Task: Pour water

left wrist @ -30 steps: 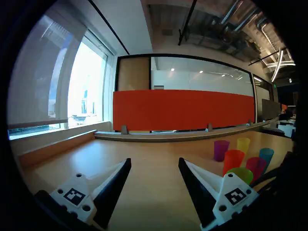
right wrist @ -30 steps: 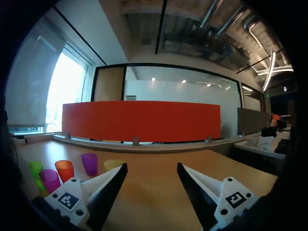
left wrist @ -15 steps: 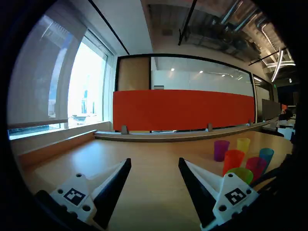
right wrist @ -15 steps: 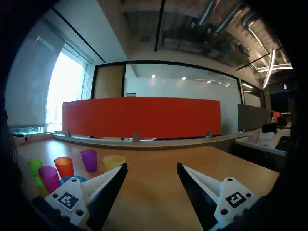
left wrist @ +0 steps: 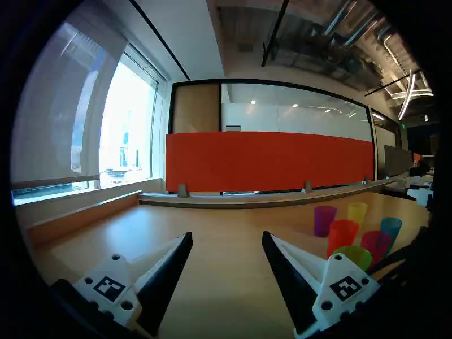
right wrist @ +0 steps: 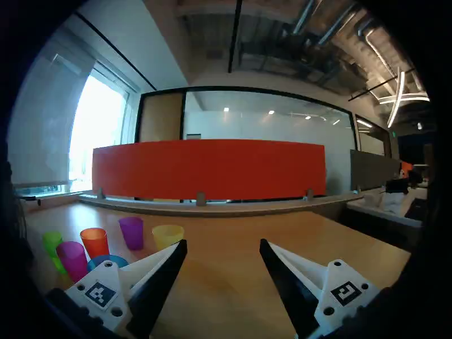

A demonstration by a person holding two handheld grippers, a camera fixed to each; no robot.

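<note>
green cup [left wrist: 356,255] lower half tucked behind left gripper [left wrist: 226,234] finger | blue cup [right wrist: 104,261] just a rim above right gripper [right wrist: 222,242] finger | contents of either: can't tell

L tongs [left wrist: 226,235] & R tongs [right wrist: 222,244]: blk fingers [left wrist: 169,271], white mounts [left wrist: 137,272] (w/ markers [left wrist: 108,288], screws [left wrist: 115,257]).

**A:** What's carrying everything?

**B:** A pale wooden table [left wrist: 186,226] with a smooth top.

**A:** And directly on it?

**B:** Six things, all upright in a close cluster. A purple cup [left wrist: 324,220] and a yellow cup [left wrist: 357,213] stand side by side toward the far edge. An orange cup [left wrist: 342,236], a pink cup [left wrist: 376,244] and a teal cup [left wrist: 391,229] stand further in. A green cup [left wrist: 352,257] is closest to the near edge.
</note>
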